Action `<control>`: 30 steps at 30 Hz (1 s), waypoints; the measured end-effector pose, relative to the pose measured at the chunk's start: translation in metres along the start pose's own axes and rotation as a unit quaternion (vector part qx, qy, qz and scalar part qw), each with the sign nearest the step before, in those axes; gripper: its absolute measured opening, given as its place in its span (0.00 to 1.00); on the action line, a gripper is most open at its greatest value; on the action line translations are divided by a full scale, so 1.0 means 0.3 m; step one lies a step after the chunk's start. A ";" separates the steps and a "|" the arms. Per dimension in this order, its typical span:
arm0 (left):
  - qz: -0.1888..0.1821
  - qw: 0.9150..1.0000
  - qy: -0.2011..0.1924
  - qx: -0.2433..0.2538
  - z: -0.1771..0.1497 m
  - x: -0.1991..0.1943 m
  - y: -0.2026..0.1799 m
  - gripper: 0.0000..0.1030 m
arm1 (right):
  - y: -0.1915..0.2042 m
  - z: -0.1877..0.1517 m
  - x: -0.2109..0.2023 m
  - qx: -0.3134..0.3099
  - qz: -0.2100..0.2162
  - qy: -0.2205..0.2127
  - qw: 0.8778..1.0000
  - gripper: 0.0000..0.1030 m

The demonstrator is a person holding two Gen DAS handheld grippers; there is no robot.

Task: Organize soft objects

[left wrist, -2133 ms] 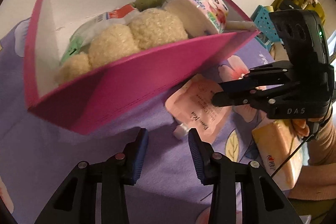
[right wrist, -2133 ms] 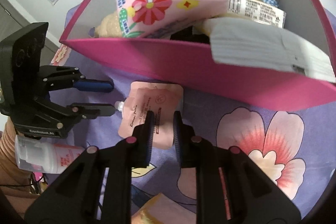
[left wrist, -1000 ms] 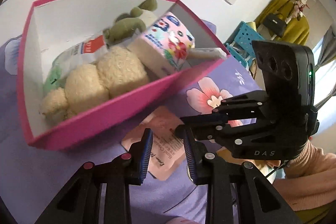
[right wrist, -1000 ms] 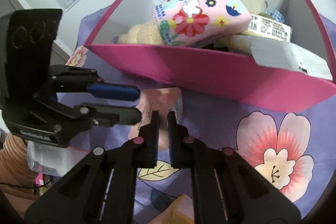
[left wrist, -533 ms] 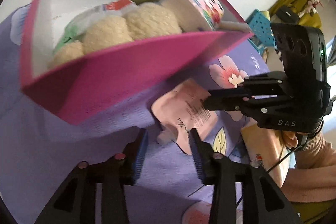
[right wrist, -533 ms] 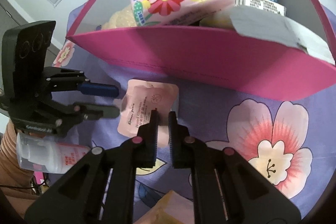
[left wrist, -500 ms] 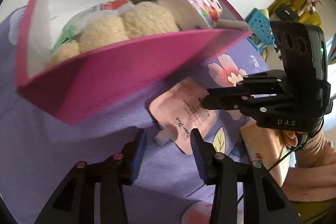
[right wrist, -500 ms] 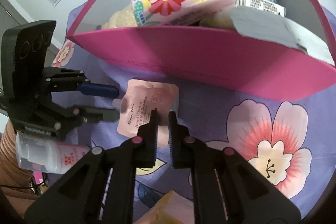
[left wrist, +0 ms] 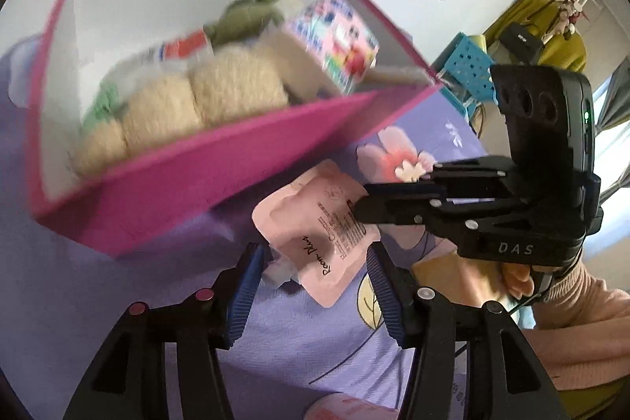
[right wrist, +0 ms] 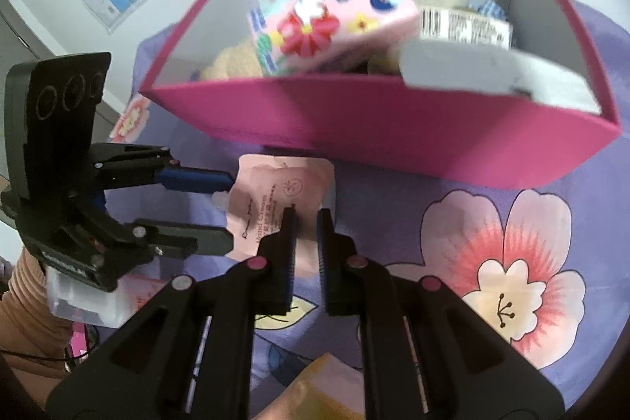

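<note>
A pale pink hand-cream pouch [left wrist: 321, 223] with a white cap is held up above the purple flowered cloth in front of the pink storage box [left wrist: 204, 180]. My right gripper [right wrist: 305, 219] is shut on the pouch [right wrist: 275, 199] at its lower edge. My left gripper [left wrist: 315, 266] is open, its blue-padded fingers on either side of the pouch's capped end. In the right wrist view the left gripper [right wrist: 226, 209] stands open at the pouch's left side. The box [right wrist: 378, 128] holds plush toys, a flowered tissue pack [right wrist: 327, 14] and packets.
An orange-yellow packet [right wrist: 319, 388] lies on the cloth near me. A clear bottle [right wrist: 78, 302] lies under the left gripper. A blue basket [left wrist: 468, 65] and wall sockets stand beyond the box. The cloth [right wrist: 492, 223] right of the pouch carries a big pink flower print.
The pouch has lifted off the cloth in my right gripper. My left gripper has opened wider and moved in around the pouch's capped end. Both views tilted and blurred.
</note>
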State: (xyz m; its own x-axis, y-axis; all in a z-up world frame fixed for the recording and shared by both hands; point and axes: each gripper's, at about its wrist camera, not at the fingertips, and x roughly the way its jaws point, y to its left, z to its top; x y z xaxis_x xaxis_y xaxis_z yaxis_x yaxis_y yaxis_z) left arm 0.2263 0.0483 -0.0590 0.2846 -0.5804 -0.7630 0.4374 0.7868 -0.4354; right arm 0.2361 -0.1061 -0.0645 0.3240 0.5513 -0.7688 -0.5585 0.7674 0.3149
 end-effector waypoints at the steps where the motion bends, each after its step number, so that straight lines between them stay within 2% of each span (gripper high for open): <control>1: -0.001 1.000 -0.006 0.004 0.003 -0.019 -0.008 0.49 | 0.006 -0.001 -0.006 0.000 0.002 -0.004 1.000 0.11; 5: 0.040 0.998 -0.027 0.034 0.018 -0.054 -0.061 0.49 | 0.035 -0.006 -0.043 -0.013 0.007 -0.026 1.000 0.11; 9: 0.065 0.996 -0.035 0.046 0.016 -0.074 -0.084 0.48 | 0.042 -0.001 -0.070 -0.009 0.016 -0.042 0.999 0.11; 18: 0.091 0.990 -0.065 0.081 0.027 -0.164 -0.162 0.47 | 0.060 0.015 -0.142 -0.013 0.022 -0.073 0.997 0.11; 19: 0.093 0.990 -0.070 0.084 0.028 -0.173 -0.171 0.45 | 0.063 0.017 -0.144 -0.014 0.022 -0.074 0.997 0.11; 20: 0.073 0.991 -0.068 0.086 0.030 -0.179 -0.178 0.36 | 0.062 0.016 -0.152 -0.015 0.023 -0.077 0.997 0.10; 21: 0.061 0.992 -0.069 0.088 0.031 -0.182 -0.192 0.36 | 0.067 0.017 -0.156 -0.015 0.036 -0.078 0.996 0.07; 22: 0.067 0.990 -0.073 0.098 0.031 -0.184 -0.211 0.36 | 0.077 0.019 -0.159 -0.016 0.046 -0.078 0.996 0.07; 24: 0.091 0.986 -0.078 0.118 0.031 -0.181 -0.248 0.36 | 0.106 0.019 -0.164 -0.030 0.026 -0.085 0.996 0.07; 26: 0.079 0.986 -0.080 0.122 0.033 -0.187 -0.264 0.36 | 0.119 0.023 -0.166 -0.038 0.010 -0.091 0.995 0.06; 28: 0.093 0.985 -0.083 0.121 0.029 -0.190 -0.263 0.36 | 0.101 0.026 -0.160 -0.029 0.023 -0.085 0.996 0.06; 30: 0.092 0.986 -0.086 0.107 0.025 -0.202 -0.230 0.36 | 0.087 0.025 -0.145 -0.028 0.015 -0.072 0.997 0.06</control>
State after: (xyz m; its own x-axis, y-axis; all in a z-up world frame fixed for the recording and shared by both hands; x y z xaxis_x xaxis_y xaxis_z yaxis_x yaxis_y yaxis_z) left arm 0.1853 0.0277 0.0207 0.5080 -0.4725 -0.7202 0.5290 0.8310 -0.1721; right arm 0.2131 -0.1074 -0.0187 0.4102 0.6175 -0.6711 -0.6102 0.7327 0.3012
